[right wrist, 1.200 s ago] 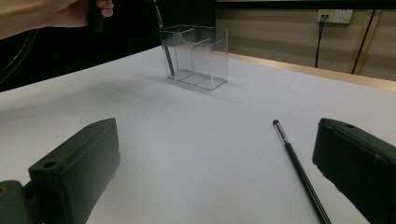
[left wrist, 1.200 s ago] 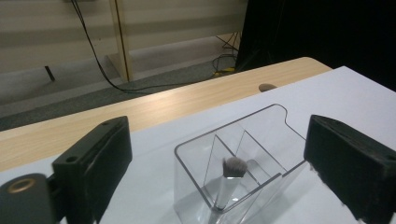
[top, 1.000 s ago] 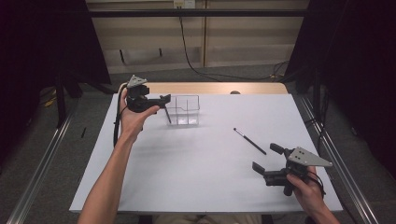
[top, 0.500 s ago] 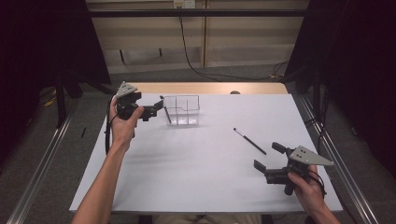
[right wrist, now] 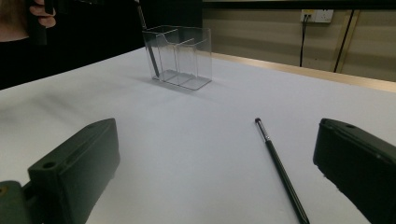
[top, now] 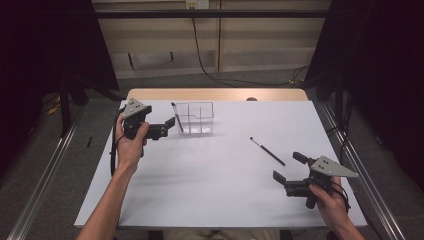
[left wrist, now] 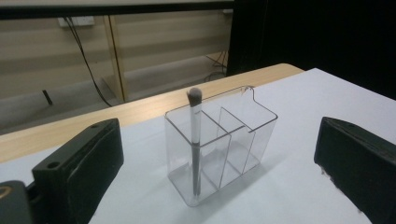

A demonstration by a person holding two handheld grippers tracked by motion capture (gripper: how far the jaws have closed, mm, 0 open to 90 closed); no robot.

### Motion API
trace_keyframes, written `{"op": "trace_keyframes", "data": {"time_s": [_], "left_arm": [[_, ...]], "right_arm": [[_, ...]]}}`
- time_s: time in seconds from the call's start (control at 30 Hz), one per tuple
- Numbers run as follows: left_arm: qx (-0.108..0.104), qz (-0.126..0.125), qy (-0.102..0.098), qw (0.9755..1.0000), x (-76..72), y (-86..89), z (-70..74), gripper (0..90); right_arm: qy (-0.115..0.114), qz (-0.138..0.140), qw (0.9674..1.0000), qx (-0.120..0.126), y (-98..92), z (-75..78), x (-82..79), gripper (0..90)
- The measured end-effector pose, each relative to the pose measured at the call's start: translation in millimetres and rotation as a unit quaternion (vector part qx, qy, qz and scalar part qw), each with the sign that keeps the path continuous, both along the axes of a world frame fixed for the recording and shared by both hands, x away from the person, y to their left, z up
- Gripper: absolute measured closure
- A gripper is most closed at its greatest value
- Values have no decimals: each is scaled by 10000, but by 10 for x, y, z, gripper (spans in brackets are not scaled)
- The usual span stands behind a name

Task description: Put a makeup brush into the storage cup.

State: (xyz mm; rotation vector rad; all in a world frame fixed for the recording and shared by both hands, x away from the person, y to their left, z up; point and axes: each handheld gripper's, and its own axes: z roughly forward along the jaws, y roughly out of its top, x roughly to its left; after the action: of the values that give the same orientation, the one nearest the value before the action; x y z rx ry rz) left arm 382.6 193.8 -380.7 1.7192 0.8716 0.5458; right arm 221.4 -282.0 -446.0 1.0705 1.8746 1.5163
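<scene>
A clear three-compartment organizer (top: 196, 119) stands at the back of the white table. A makeup brush (top: 174, 116) stands upright in its left compartment, head up (left wrist: 194, 140). A second thin black brush (top: 267, 151) lies flat right of centre. My left gripper (top: 170, 128) hovers just left of the organizer, open and holding nothing. My right gripper (top: 287, 166) sits low at the front right, open, a short way in front of the lying brush (right wrist: 280, 169), which points between its jaws.
White paper (top: 215, 190) covers the table; a strip of bare wood (top: 215, 94) shows at the back edge. Metal rails (top: 367, 185) run along both sides. In the right gripper view the organizer (right wrist: 180, 56) is far off, with the left hand (right wrist: 37, 18) beside it.
My left gripper has drawn back from the organizer, leftward and toward the person. The upright brush stays in the compartment. The right gripper has barely shifted.
</scene>
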Motion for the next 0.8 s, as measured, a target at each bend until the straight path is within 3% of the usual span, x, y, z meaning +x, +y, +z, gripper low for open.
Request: {"op": "trace_keyframes", "data": {"time_s": [0.53, 0.7, 0.8], "left_arm": [[-106, 169, -143, 9997, -326, 260, -104, 16], [12, 170, -201, 9997, -447, 305, -151, 12], [-23, 210, -171, 9996, -520, 351, -189, 12]], "right_arm": [[-17, -181, 9998, -22, -87, 1, -26, 0], [-19, -193, 9998, -23, -106, 5, -36, 0], [-22, -187, 9998, -12, -109, 9, -39, 0]]}}
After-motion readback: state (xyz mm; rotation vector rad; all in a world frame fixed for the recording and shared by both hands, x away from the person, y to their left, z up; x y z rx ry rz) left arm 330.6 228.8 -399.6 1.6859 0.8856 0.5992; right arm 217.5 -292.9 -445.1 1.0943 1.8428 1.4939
